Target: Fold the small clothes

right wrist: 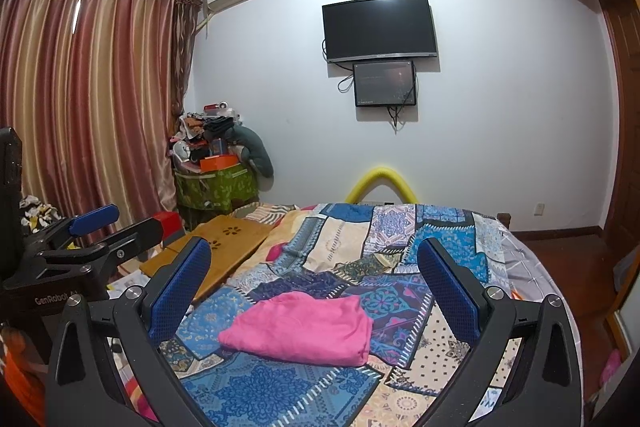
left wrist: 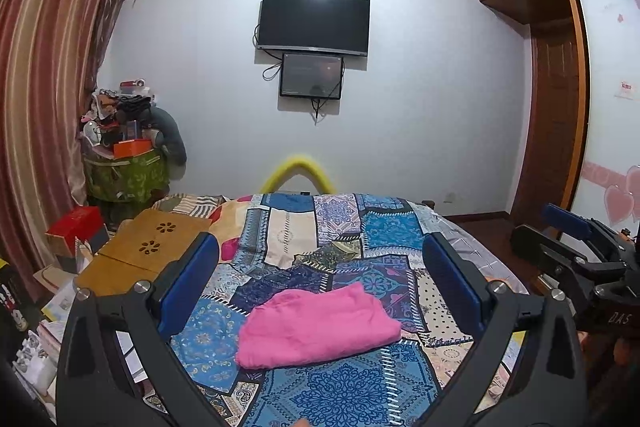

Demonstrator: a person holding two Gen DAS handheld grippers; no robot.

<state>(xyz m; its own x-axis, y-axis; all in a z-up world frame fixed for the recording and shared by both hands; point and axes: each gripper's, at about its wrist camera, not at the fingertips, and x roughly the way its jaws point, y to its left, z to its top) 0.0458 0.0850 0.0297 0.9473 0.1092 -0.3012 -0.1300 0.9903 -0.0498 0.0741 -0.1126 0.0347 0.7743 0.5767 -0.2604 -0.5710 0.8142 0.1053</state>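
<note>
A pink garment lies folded into a flat bundle on the patchwork bedspread. It also shows in the right wrist view. My left gripper is open and empty, held above the bed with the garment between and below its blue fingers. My right gripper is open and empty, also above the garment. The right gripper shows at the right edge of the left wrist view. The left gripper shows at the left edge of the right wrist view.
A wooden lap desk lies on the bed's left side. Boxes and clutter sit left of the bed by the curtain. A green bin piled with things stands in the corner. A wardrobe is at the right.
</note>
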